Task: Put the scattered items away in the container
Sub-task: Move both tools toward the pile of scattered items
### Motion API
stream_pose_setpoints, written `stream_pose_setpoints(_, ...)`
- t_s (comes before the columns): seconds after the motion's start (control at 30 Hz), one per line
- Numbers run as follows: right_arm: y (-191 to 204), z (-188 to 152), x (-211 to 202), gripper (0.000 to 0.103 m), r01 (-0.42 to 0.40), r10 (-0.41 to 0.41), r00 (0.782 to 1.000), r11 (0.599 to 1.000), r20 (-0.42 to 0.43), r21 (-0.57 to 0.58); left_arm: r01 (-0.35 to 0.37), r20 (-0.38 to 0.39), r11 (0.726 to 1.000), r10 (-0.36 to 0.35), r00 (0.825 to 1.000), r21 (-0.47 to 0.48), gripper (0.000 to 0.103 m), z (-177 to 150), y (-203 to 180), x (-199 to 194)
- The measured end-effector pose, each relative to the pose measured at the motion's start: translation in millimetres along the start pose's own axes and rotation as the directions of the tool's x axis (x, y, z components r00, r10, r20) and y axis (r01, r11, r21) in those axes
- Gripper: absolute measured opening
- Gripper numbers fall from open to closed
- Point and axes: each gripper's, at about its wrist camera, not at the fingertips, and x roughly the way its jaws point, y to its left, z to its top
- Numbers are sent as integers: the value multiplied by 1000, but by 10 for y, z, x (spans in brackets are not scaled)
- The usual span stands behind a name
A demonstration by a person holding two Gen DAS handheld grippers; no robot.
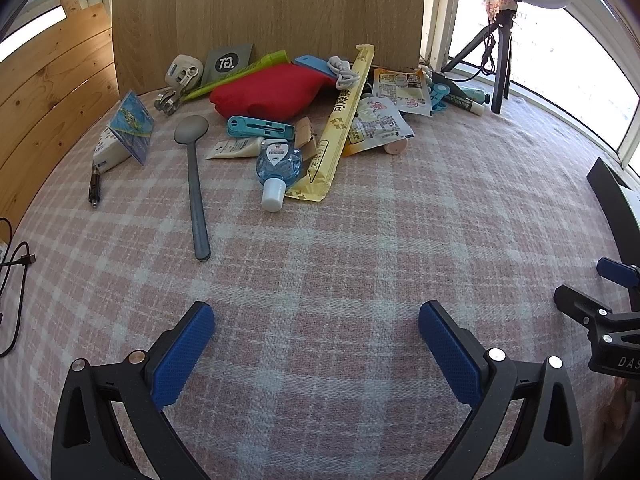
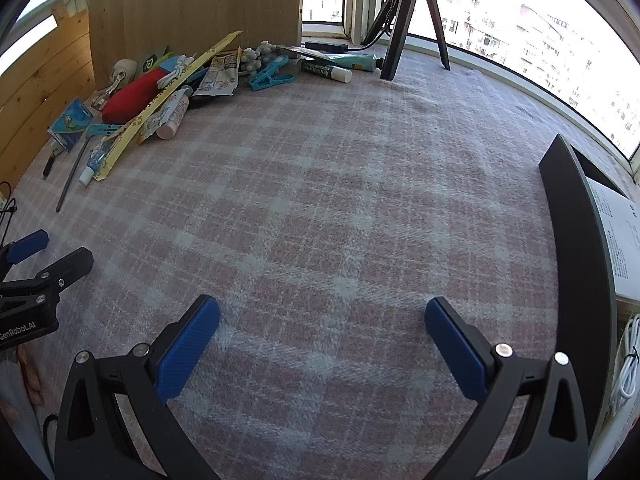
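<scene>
Jaws agape; black container (image 2: pixel 576 248), seemingly shallow.

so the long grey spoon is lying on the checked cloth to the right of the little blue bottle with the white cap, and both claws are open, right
Not quite. The grey spoon lies to the left of the blue bottle, not the right, as the left wrist view shows. The rest holds: it is on the checked cloth, and the left claw and right claw are both open with nothing between their pads.
</scene>
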Motion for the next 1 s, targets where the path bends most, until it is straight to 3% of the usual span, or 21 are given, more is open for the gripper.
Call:
stream_pose_setpoints(0.27,-73,105,-18,102,-41,41,997,999,-58,-5,11,-68,1000,-11,998,-3,102,61,17,13)
stream_pose_setpoints(0.37,-156,182,-59,96,-61,62,996,998,-60,12,49,-97,998,-51,994,-28,100,91,25,-23)
stream_pose_setpoints(0.63,-290,644,-295,71,-103,103,995,995,-7,-6,37,-32,999,-37,999,7,94,423,-164,-236)
stream_pose_setpoints(0.87,-119,1163,-376,61,-178,180,984,981,20,-74,17,6,997,-17,1000,81,85,873,-474,-134)
stream_pose_setpoints(1.0,20,1407,-222,56,-230,230,973,969,-12,-90,16,-3,996,-16,1000,92,80,1020,-585,16)
